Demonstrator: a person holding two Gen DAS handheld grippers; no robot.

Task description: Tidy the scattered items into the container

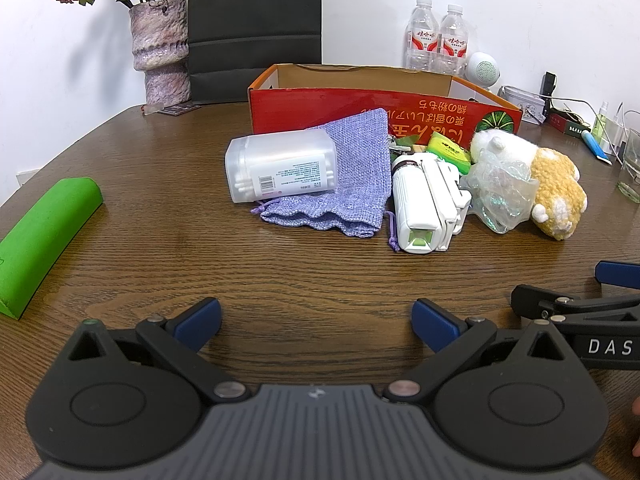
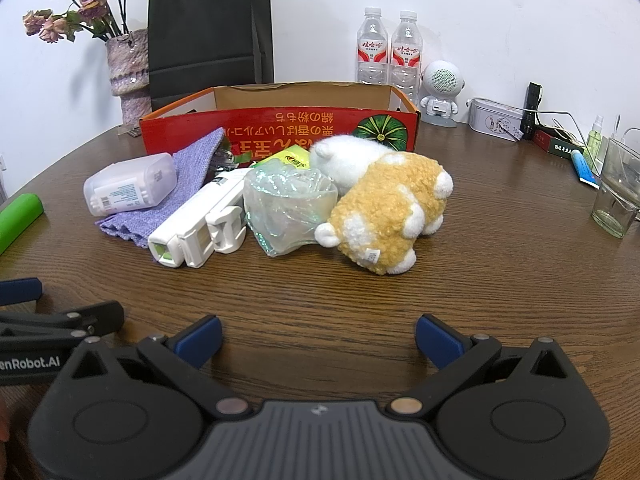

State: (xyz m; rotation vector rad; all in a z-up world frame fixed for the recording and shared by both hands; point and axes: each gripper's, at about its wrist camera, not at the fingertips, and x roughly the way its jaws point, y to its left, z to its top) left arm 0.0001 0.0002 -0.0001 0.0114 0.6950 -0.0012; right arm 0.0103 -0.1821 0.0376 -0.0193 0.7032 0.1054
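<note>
A red cardboard box (image 1: 360,108) (image 2: 280,128) stands open at the back of the wooden table. In front of it lie a clear cotton-swab box (image 1: 276,170) (image 2: 128,188), a purple knit pouch (image 1: 352,176) (image 2: 188,176), a white plastic device (image 1: 424,204) (image 2: 200,220), a crumpled clear bag (image 1: 500,192) (image 2: 288,208), a green packet (image 1: 448,152) (image 2: 290,158) and a yellow-white plush toy (image 1: 548,184) (image 2: 384,208). My left gripper (image 1: 316,324) is open and empty, well short of the pile. My right gripper (image 2: 318,338) is open and empty too, near the front edge.
A green foam block (image 1: 44,232) (image 2: 18,216) lies at the left. A vase (image 1: 162,52) with dried roses, a black paper bag (image 2: 208,36), two water bottles (image 2: 390,52), a white speaker (image 2: 440,88), a tin, a glass (image 2: 618,192) and small items line the back and right.
</note>
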